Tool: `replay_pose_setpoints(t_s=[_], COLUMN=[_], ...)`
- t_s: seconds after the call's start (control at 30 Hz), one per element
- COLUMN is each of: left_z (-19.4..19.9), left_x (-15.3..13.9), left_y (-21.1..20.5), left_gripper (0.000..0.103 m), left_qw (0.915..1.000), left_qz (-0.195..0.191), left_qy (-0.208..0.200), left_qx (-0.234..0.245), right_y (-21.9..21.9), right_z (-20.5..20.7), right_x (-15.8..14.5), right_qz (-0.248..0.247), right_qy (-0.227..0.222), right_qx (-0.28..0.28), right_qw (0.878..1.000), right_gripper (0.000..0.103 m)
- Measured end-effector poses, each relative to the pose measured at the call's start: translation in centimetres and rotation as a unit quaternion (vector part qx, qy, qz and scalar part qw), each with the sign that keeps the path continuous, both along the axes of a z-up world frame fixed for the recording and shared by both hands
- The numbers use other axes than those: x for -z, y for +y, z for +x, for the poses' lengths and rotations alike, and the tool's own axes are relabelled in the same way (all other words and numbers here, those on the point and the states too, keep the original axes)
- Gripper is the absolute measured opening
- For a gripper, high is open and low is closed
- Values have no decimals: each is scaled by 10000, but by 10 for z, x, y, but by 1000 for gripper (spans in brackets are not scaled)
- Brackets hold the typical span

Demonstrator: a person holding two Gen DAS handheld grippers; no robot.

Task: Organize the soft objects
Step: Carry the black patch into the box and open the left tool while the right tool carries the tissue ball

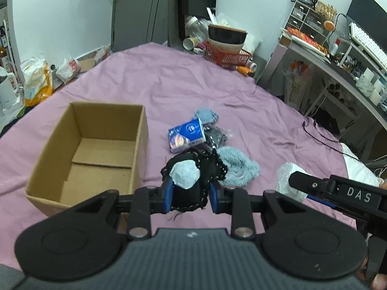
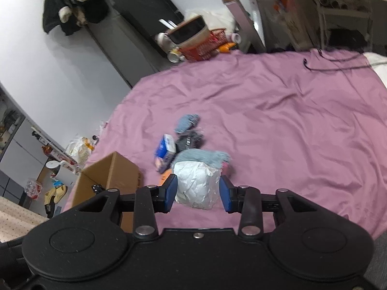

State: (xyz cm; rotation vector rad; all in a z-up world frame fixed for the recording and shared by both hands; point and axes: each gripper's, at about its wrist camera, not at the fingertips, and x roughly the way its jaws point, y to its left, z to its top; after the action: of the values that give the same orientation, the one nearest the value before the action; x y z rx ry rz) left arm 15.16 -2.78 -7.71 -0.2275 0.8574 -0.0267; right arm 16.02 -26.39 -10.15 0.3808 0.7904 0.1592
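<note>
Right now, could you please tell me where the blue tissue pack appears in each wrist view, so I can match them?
Left wrist view: the blue tissue pack lies mid-frame on the pink bedsheet, right of the cardboard box.
Right wrist view: it sits left of centre, above and right of the box.
Shared landmark: the red basket at the bed's far edge.

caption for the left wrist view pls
Left gripper lifts a black fabric bundle beside an open cardboard box on the purple bedsheet.

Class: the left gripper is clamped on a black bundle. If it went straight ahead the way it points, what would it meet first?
Probably the fuzzy blue-grey item or the blue packet on the purple sheet; depth is unclear.
</note>
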Motion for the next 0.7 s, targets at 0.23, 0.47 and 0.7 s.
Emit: replay_pose_setpoints(t_s=[0.23, 0.47, 0.7], left_z=[-7, -10, -11], left_x=[-20, -30, -35], left_y=[14, 30, 50], left_gripper=[29, 29, 30], left_qw=[10000, 9999, 9997], left_qz=[52, 101, 104], left_qy=[-80, -122, -190], left_qx=[9, -1, -101], right_y=[19, 40, 62], right_z=[-7, -9, -4], right_x=[-22, -37, -45], right_qz=[-52, -140, -209], right_qy=[-250, -409, -443], right_qx=[-261, -475, -650], right_qw=[9993, 9979, 9967], right_gripper=[38, 38, 38])
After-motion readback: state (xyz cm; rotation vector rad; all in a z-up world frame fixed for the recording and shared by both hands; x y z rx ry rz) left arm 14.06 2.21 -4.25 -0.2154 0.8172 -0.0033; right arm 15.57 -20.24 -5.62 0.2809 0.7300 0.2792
